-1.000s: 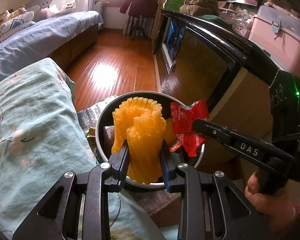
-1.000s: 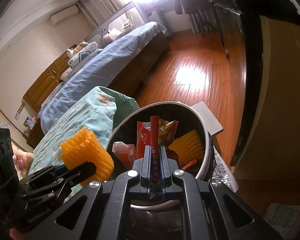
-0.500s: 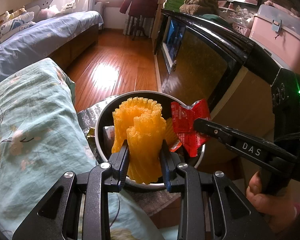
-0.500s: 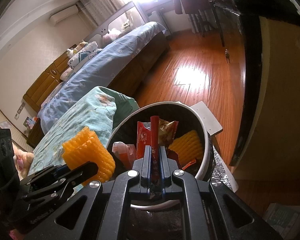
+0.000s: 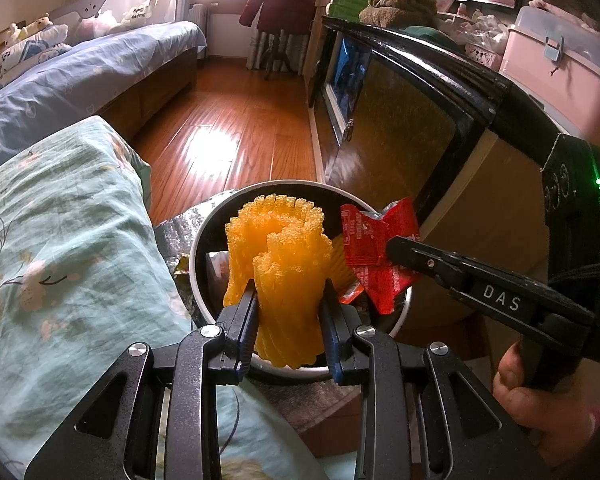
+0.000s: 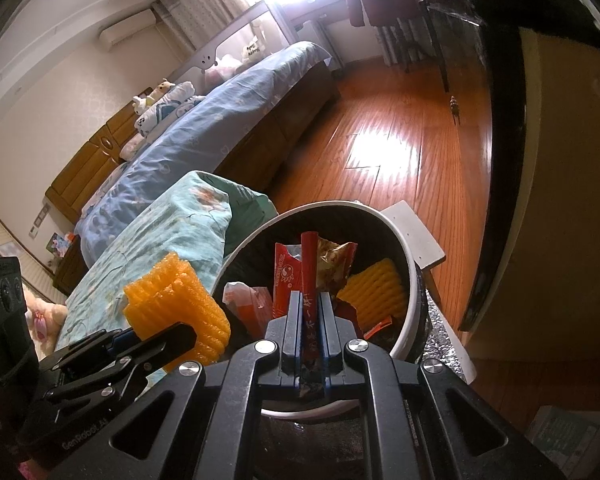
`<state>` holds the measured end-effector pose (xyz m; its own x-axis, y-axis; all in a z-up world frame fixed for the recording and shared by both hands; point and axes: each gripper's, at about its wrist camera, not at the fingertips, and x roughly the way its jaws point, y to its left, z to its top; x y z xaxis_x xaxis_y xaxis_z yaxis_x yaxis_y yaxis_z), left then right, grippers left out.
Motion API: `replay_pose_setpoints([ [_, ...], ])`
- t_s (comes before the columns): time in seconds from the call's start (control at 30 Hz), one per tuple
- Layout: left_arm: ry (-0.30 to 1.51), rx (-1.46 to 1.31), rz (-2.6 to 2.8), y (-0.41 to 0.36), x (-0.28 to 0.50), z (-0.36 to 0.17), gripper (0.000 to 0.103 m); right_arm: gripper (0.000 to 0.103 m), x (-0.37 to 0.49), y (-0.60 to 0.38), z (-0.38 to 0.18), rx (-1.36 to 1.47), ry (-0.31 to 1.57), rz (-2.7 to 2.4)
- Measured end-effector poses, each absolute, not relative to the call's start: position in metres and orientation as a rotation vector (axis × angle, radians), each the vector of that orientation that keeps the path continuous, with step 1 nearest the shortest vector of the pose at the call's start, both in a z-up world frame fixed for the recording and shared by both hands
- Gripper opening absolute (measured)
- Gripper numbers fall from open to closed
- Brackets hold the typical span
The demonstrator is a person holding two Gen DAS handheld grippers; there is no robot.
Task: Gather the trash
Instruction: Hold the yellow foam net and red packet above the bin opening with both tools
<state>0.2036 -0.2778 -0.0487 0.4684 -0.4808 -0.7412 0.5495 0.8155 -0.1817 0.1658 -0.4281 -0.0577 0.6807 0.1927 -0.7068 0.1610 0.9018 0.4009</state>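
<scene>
A round white-rimmed trash bin (image 5: 198,248) (image 6: 414,276) with a dark inside stands on the floor and holds several wrappers and a yellow foam piece (image 6: 374,294). My left gripper (image 5: 288,300) is shut on an orange foam net (image 5: 284,260) and holds it over the bin's near rim; it also shows in the right wrist view (image 6: 176,308). My right gripper (image 6: 310,300) is shut on a red snack wrapper (image 6: 310,280) above the bin; the wrapper shows in the left wrist view (image 5: 374,252).
A pale green floral quilt (image 5: 52,248) lies left of the bin. A blue-covered bed (image 5: 72,80) stands beyond. A black-framed cabinet (image 5: 404,128) runs along the right. Wooden floor (image 5: 228,136) lies ahead. A white board (image 6: 414,236) sits behind the bin.
Almost nothing has moved. The left gripper with the orange foam net has shifted very slightly toward the bin.
</scene>
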Motion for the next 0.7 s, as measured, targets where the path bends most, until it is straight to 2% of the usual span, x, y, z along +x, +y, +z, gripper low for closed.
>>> replay_pose_setpoints([
  [0.7,0.818,0.093,-0.577,-0.254,0.186,-0.031,0.026,0.007,0.155,-0.416,-0.044,0.458,0.794,0.052],
])
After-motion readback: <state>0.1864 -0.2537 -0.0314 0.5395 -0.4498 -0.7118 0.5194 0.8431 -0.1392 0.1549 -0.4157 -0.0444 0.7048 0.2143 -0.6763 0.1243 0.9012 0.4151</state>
